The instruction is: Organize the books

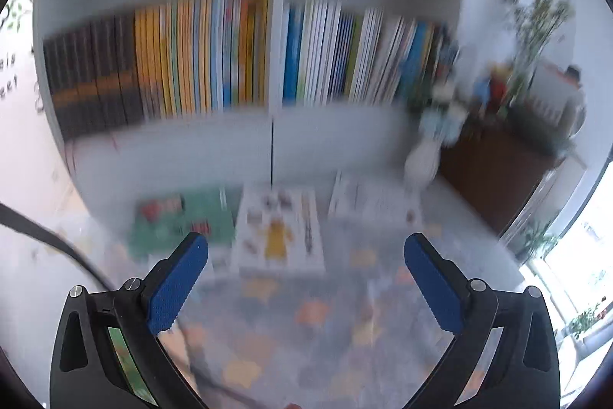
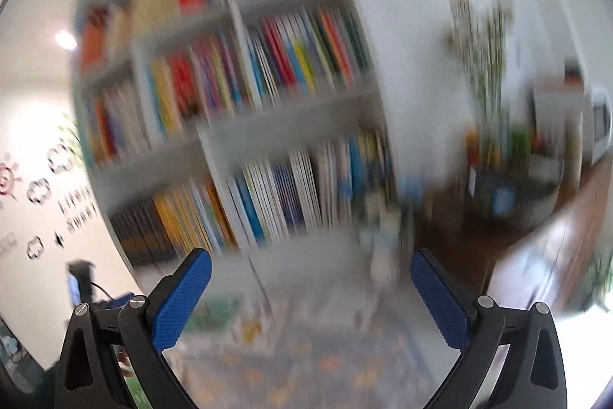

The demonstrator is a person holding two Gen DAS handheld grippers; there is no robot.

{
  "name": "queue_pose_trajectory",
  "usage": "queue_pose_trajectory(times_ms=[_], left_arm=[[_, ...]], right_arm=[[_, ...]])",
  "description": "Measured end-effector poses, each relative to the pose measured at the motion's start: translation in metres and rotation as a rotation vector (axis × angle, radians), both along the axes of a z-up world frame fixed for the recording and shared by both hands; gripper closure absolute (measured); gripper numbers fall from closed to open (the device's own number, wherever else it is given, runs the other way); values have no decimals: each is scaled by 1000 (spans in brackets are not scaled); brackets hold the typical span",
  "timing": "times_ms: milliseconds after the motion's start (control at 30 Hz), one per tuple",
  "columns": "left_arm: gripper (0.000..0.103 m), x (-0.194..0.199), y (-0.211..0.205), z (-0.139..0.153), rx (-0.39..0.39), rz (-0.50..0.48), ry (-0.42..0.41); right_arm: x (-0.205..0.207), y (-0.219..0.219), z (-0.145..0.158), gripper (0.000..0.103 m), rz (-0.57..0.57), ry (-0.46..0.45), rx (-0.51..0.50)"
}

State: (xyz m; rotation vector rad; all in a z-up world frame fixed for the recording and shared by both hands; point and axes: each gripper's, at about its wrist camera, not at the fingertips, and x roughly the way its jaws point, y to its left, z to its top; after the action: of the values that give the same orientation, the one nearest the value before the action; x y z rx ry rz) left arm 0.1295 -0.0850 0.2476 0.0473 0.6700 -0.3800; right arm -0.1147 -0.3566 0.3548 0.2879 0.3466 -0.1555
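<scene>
While both views smear with motion, the left gripper point(image 1: 305, 248) and right gripper point(image 2: 310, 265) gape wide, holding nothing. Three flat picture books lie ahead of the left gripper, the middle white book point(image 1: 279, 230) nearest. Probably thin, light and floppy; pinch an edge.

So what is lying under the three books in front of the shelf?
A patterned play mat with orange shapes lies under the green book, the white book and the pale book. The covers hide what is directly beneath.
</scene>
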Motion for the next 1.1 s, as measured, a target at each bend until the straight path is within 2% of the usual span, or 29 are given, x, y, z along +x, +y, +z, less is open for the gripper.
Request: queue_pose_trajectory(times_ms=[67,133,167,233,367,467,600,667,733,800,867,933,1000,1033,1067,1100], left_arm=[[1,6,-21,-29,94,32,28],[1,15,-39,-50,182,101,66],[1,22,-48,-61,209,139,77],[1,33,-63,-80,211,175,104],[1,52,-74,-107,124,245,183],[1,68,-74,-127,105,295,235],[1,95,-60,-155,-3,334,326],[1,112,-50,-175,-26,369,392],[1,120,-36,-187,-44,419,421],[1,123,-19,-191,-76,428,412],[1,127,-8,-187,-18,419,378],[1,135,-6,-184,69,386,344],[1,149,-9,-187,115,291,362],[1,157,-12,-191,126,246,377],[1,167,-18,-198,145,206,385],[1,176,-22,-205,163,190,392]], right_arm=[[41,-8,-71,0,-14,104,65],[73,-16,-117,0,5,176,76],[90,-18,-139,0,16,216,58],[120,-21,-175,0,30,282,-20],[167,-30,-212,0,137,364,-112],[195,-38,-232,0,181,390,-152],[240,-51,-244,0,218,422,-179],[264,-56,-246,0,205,440,-196],[284,-62,-252,0,207,480,-141],[303,-64,-266,0,275,542,24],[321,-53,-284,0,411,602,221],[327,-39,-293,0,441,599,247],[335,-22,-300,0,413,591,129],[339,-17,-302,0,376,589,41],[347,-15,-304,0,290,593,-102],[353,-15,-305,0,252,598,-166]])
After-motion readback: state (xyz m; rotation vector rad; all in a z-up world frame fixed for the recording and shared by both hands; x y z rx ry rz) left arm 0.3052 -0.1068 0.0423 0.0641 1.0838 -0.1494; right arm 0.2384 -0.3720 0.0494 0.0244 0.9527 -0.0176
